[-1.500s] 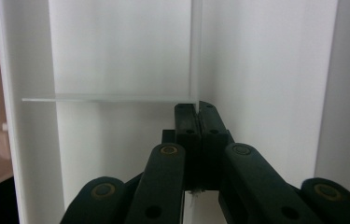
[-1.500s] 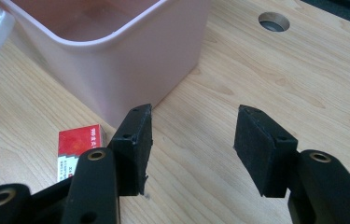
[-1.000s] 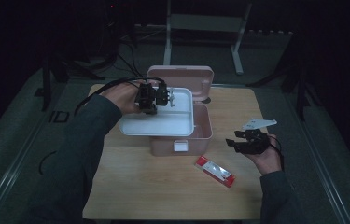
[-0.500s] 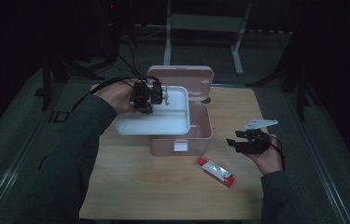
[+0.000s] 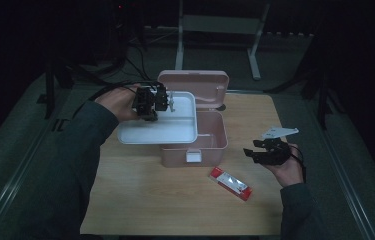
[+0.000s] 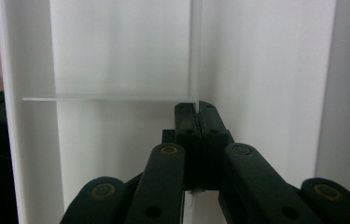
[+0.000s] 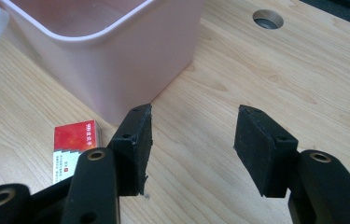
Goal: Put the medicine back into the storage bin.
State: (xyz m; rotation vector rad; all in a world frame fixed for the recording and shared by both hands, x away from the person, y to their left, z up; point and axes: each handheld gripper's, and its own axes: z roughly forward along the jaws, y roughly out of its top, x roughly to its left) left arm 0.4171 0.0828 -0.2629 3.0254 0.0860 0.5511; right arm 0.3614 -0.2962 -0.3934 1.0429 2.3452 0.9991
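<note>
Left gripper (image 6: pixel 195 109): jaws are pressed together on the thin divider wall of a white plastic compartment tray (image 5: pixel 175 132), which is held raised over the open pink plastic box (image 5: pixel 210 142). Right gripper (image 7: pixel 192 135): jaws are spread wide and empty above the wooden table (image 5: pixel 165 195), near a red-and-white matchbox (image 7: pixel 75 144) lying beside the box.

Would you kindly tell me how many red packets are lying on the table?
1. The red packet lies flat on the table, in front of the pink box; anything inside the box may be hidden.
</note>
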